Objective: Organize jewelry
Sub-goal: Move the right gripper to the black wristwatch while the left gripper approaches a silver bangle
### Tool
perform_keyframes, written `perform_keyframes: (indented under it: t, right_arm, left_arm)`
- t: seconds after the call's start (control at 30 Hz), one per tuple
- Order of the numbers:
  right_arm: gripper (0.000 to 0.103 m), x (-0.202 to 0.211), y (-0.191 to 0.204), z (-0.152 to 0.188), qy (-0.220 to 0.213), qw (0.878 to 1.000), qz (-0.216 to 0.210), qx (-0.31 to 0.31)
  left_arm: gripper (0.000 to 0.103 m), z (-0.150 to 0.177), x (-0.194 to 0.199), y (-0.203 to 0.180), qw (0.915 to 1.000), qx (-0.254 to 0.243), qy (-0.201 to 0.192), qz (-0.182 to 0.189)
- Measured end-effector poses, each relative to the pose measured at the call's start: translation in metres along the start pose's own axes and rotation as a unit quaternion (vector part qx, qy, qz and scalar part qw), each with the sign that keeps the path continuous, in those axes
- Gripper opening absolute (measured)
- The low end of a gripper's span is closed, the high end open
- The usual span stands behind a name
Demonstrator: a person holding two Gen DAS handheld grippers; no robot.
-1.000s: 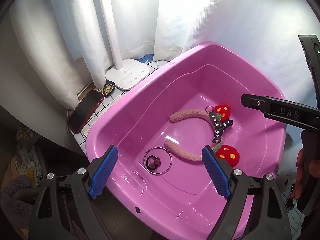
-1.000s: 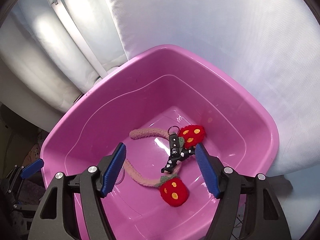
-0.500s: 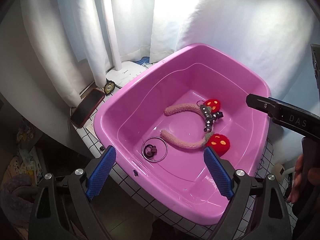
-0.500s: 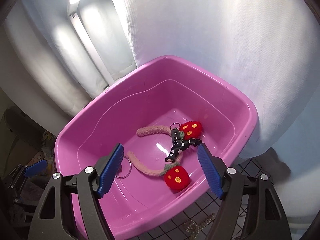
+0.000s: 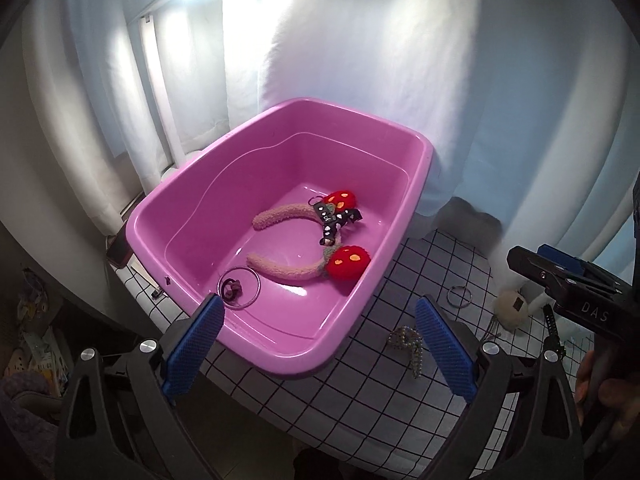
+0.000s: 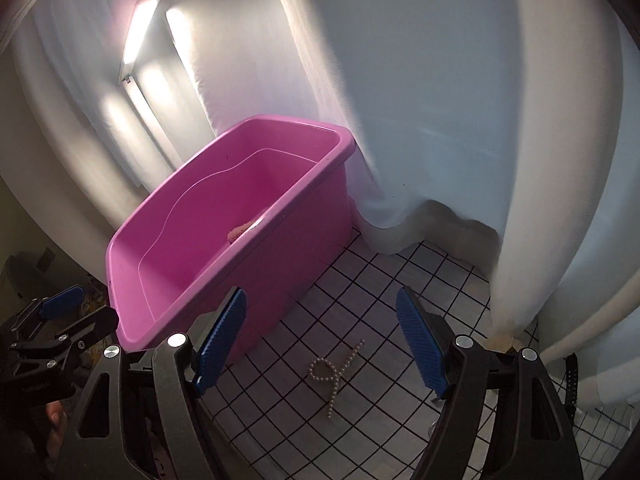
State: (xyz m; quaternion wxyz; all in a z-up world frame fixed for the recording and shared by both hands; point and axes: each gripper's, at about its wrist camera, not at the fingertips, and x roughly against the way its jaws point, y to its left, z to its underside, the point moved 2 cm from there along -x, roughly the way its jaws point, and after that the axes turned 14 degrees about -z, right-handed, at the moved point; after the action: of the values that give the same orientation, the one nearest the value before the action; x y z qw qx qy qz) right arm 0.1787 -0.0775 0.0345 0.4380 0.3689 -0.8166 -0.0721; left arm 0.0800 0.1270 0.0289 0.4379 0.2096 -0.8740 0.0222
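A pink tub (image 5: 280, 354) stands on the checked tabletop; it also shows in the right wrist view (image 6: 280, 248). In it lie a fuzzy pink headband with red strawberries (image 5: 346, 261), a black spotted bow (image 5: 334, 218) and a clear ring with a dark hair tie (image 5: 239, 287). A pearl necklace (image 6: 335, 372) lies on the table right of the tub, also in the left wrist view (image 5: 408, 342). My left gripper (image 5: 316, 346) is open and empty above the tub's near rim. My right gripper (image 6: 322, 344) is open and empty, just above the necklace.
A metal ring (image 5: 459, 295), a cream fuzzy ball (image 5: 511, 304) and a black strap (image 5: 554, 330) lie on the table to the right. White curtains (image 6: 420, 80) hang close behind. A phone (image 5: 119, 254) lies left of the tub.
Both grippers have pulled back and out of the tub. The right one has swung right and lower, over the tabletop and the pearl necklace. Both stay open.
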Motion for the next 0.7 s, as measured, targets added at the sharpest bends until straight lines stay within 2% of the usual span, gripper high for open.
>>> perform_keyframes:
  t: [0.13, 0.37, 0.7]
  right_arm:
    - [0.077, 0.042, -0.026, 0.037, -0.012, 1.000, 0.019, -0.014]
    - [0.077, 0.097, -0.077, 0.100, -0.008, 0.997, 0.058, -0.060]
    - [0.077, 0.138, -0.124, 0.172, -0.012, 0.989, 0.126, -0.078]
  left_arm:
    - [0.095, 0.019, 0.011, -0.031, 0.9995, -0.018, 0.002, 0.027]
    - [0.095, 0.051, 0.020, -0.078, 0.9980, -0.041, 0.016, 0.046]
    - [0.095, 0.106, 0.010, -0.135, 0.9960, -0.067, 0.047, 0.037]
